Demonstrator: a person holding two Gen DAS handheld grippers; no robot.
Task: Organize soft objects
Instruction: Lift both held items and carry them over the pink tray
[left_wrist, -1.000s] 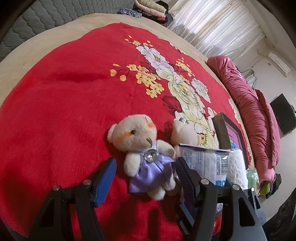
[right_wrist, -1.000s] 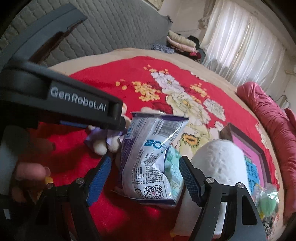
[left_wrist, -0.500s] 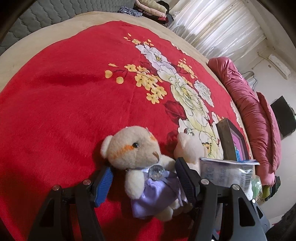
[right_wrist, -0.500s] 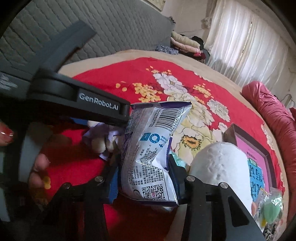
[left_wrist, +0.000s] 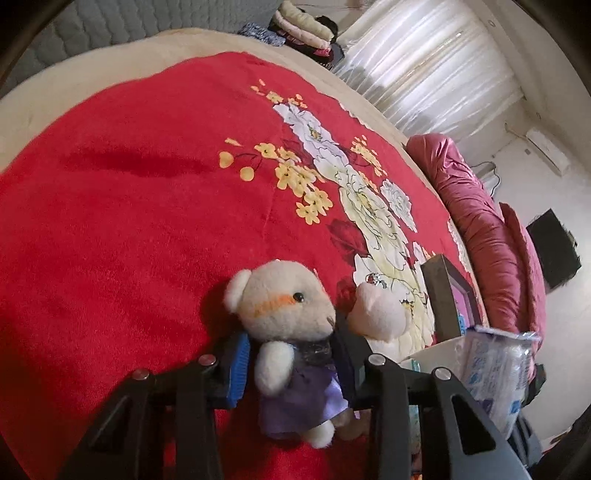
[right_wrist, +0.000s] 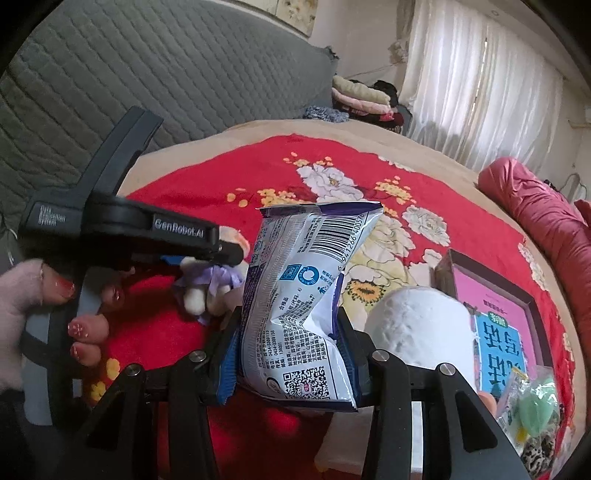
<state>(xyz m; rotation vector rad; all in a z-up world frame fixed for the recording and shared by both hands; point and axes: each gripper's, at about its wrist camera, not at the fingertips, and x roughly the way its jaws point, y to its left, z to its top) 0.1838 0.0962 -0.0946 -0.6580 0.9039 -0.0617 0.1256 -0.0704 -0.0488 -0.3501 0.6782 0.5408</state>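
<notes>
Purple-dressed teddy bear (left_wrist: 291, 328) upright between left tool (left_wrist: 291, 363) pads, gripped at chest, on red blanket (left_wrist: 129, 221). Right tool (right_wrist: 286, 354) clamps wipes packet (right_wrist: 303, 295), long axis vertical, right of bear.

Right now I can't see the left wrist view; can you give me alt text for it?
The left gripper has its fingers closed on a small teddy bear in a purple dress, over a red floral blanket. A second pale plush toy lies just beyond, beside a dark framed box.
</notes>
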